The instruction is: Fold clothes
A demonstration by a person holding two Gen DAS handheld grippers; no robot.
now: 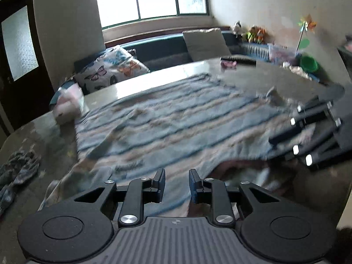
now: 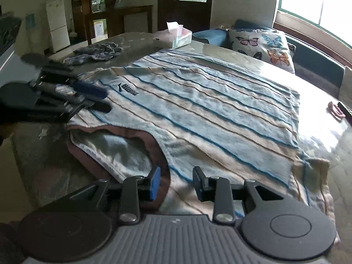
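A light blue and beige striped shirt lies spread flat on the table, its brown collar toward me. It also shows in the left wrist view. My left gripper is open and empty just above the shirt's near edge; in the right wrist view it hovers over the shirt's left shoulder. My right gripper is open and empty above the shirt's near edge beside the collar; in the left wrist view it sits at the shirt's right side.
A crumpled blue garment lies on the table's far left. A tissue box stands at the far edge. A pink item lies at the right. A butterfly cushion and sofa sit behind.
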